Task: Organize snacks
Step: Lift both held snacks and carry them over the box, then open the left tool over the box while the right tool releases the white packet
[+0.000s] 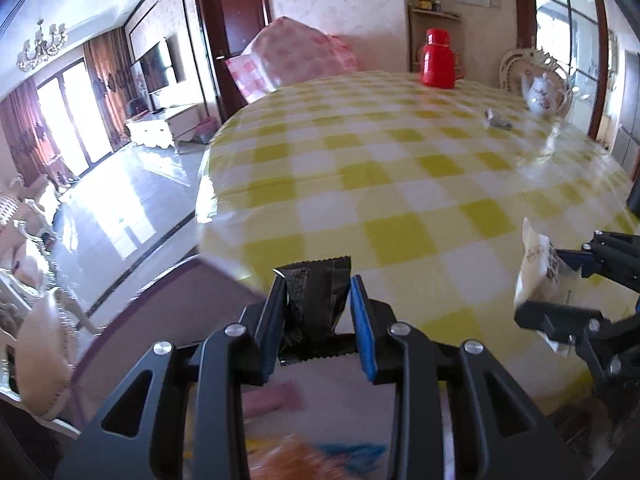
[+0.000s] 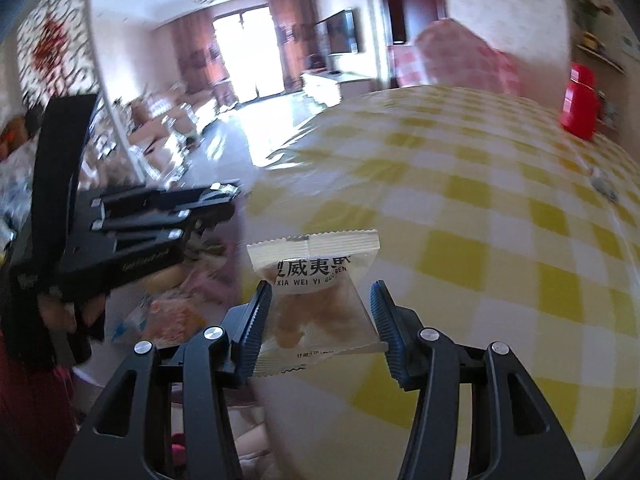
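- A black snack packet (image 1: pixel 316 300) is clamped between the jaws of the left gripper (image 1: pixel 318 312), above the table's near edge.
- A clear nut packet (image 2: pixel 316 304) is grasped in the right gripper (image 2: pixel 320 320), over the yellow checked tablecloth (image 2: pixel 480 240).
- Both packets are judged mid-transfer; neither is set down yet.
- A small grey wrapper (image 1: pixel 496 120) lies well beyond both grippers.
- "XIA WEI YI GUO REN" is read on the clear packet; the black one's print is illegible.

Both tools are matte black. The left gripper (image 1: pixel 318 312) has angular link arms with triangular cut-outs, round silver screw heads at the pivots, and fingers faced with blue pads (image 1: pixel 362 320). The right gripper (image 2: pixel 318 324) is built the same, its blue pads (image 2: pixel 380 320) finely ribbed. At nine o'clock in the right wrist view, pale lettering marks the left tool's black body, beside a dark red sleeve (image 2: pixel 32 400).
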{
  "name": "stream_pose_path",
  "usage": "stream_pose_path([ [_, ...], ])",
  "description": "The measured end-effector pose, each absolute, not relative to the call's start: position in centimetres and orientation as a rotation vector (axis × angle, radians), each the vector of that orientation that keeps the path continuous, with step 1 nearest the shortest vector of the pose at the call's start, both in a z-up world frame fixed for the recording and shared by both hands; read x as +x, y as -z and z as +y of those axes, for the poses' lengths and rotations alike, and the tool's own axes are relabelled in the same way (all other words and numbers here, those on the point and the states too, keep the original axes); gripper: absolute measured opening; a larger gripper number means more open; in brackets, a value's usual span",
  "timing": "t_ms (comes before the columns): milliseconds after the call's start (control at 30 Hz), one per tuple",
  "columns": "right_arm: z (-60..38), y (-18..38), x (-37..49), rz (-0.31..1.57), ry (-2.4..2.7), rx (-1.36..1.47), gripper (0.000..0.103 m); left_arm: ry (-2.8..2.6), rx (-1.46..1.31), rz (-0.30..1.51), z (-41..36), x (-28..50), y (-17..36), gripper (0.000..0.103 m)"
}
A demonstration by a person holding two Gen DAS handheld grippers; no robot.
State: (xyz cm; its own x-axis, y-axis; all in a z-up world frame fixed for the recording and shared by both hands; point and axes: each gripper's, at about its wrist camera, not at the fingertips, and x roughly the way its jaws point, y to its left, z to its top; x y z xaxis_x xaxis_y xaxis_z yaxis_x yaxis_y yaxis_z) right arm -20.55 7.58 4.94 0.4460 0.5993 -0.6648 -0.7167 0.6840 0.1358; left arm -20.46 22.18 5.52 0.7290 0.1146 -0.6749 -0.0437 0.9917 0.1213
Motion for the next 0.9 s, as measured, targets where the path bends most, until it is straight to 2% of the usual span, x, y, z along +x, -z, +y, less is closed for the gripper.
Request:
stream_pose_path([
  [467,17.4,-4.6,-27.3,0.733,-1.089,-0.369,0.051,-0.236,0.058,0.839,31.7,-23.4,-5.3,0.033],
  [500,18.0,-4.6,-27.8,0.734,-1.123,-0.365,0.053,-0.248,0.057,0.845,32.1,-23.5,-5.2,0.036],
  [567,18.9,-4.8,-28.7,0.734,-1.215,-0.341,0.054,-0.306,0.056,0.849,32.9,-23.7,-5.3,0.061],
  [600,19.0,-5.0,-29.2,0.724,-1.251,-0.331,0.063,-0.342,0.057,0.843,33.2,-23.8,-5.4,0.082],
  [633,18.8,-5.2,-29.5,0.701,-1.263,-0.324,0.073,-0.379,0.059,0.829,33.4,-24.0,-5.6,0.088],
  [733,17.1,-6.1,-29.6,0.63,-1.237,-0.328,0.077,-0.398,0.049,0.802,33.4,-24.1,-6.2,0.096],
  [900,12.3,-6.8,-25.4,0.66,-1.09,-0.23,0.077,-0.39,0.076,0.772,31.7,-23.5,-6.4,0.096],
])
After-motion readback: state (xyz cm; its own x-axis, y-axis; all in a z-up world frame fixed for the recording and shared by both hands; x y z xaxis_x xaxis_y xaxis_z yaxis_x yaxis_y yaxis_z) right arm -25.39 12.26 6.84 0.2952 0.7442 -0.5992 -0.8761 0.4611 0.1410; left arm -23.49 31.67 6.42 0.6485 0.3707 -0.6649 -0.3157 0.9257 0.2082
